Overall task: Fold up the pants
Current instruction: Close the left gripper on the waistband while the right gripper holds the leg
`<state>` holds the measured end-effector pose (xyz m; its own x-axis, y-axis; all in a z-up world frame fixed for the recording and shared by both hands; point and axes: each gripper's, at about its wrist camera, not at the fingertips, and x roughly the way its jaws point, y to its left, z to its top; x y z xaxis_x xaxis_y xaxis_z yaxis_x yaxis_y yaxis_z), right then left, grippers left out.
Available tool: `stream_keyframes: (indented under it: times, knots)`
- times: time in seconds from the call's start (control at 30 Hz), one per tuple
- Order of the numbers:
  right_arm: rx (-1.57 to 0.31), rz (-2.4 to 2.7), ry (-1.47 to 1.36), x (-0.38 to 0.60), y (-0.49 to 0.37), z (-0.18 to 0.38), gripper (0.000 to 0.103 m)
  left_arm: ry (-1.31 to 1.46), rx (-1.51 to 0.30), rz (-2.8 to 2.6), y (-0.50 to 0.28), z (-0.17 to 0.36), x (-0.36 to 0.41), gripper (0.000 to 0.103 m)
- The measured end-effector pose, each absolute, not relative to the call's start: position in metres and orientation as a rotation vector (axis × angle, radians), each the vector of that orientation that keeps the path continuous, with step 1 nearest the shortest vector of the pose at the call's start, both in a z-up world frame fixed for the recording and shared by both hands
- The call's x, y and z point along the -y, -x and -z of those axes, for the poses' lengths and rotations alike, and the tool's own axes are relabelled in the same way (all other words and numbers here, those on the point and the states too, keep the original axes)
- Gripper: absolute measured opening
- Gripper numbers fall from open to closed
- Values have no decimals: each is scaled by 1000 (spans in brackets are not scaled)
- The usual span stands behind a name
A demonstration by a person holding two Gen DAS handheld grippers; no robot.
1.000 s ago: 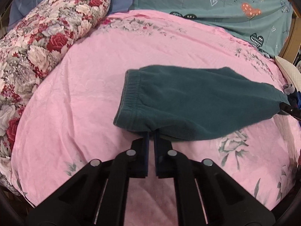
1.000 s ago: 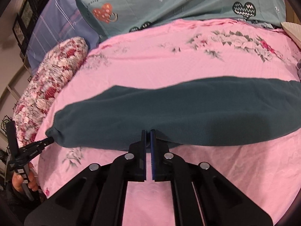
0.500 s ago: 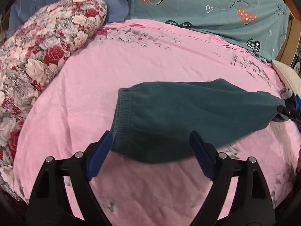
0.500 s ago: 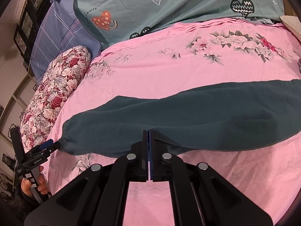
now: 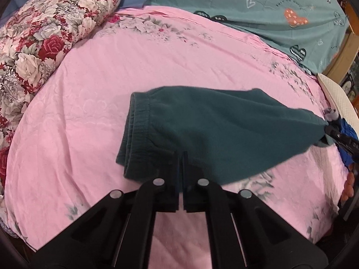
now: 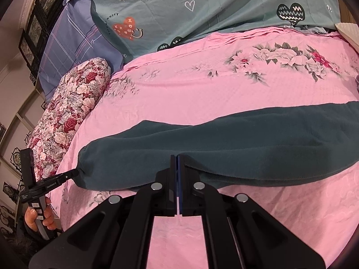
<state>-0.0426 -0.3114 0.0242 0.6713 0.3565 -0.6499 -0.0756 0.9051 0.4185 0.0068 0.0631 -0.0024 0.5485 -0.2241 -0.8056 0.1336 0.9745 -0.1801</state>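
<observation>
Dark teal fleece pants (image 5: 213, 134) lie stretched across the pink bed sheet (image 5: 89, 89), waistband to the left in the left wrist view. My left gripper (image 5: 181, 154) is shut on the near edge of the pants by the waistband. My right gripper (image 6: 177, 158) is shut on the near edge of the pants (image 6: 224, 143) toward the leg end. Each gripper shows in the other's view: the right one (image 5: 332, 132) at the pinched far end, the left one (image 6: 71, 173) at the waistband corner.
A floral red-and-white bolster (image 5: 44, 33) lies along the left side of the bed. A teal heart-print cover (image 6: 202, 11) and a blue plaid pillow (image 6: 74, 42) lie at the head. A white pillow (image 5: 338, 100) sits at the right edge.
My left gripper closed from wide open onto the pants' near edge by the waistband. The right gripper stayed shut on the pants and both views shifted slightly.
</observation>
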Motion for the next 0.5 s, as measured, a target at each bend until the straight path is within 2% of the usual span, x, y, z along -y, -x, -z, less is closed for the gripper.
stream_keyframes:
  times: [0.03,0.1,0.17,0.23,0.3,0.33,0.4,0.47,0.5]
  knots:
    - [-799,-252,-372,311,44,-25,0,50,-956,216,1,-1,-59,15]
    - [-797,-255,-370,312,44,-26,0,-68,-911,206,17,-6,-47,73]
    - [-798,-256,-374,313,43,-25,0,-187,-863,194,30,-3,-34,75]
    - [-803,-257,-378,314,41,-24,0,-221,-876,190,29,4,-29,73]
    - [-805,-259,-376,313,41,-23,0,-229,-877,190,23,10,-26,53]
    - [-805,-259,-373,312,42,-24,0,-243,-890,182,18,15,-25,49]
    - [-804,-260,-373,312,43,-25,0,-251,-928,210,10,23,-22,16]
    - [-800,-259,-378,315,45,-26,0,-288,-923,220,10,26,-14,10]
    - [-798,-258,-379,316,46,-27,0,-303,-918,226,10,25,-11,2]
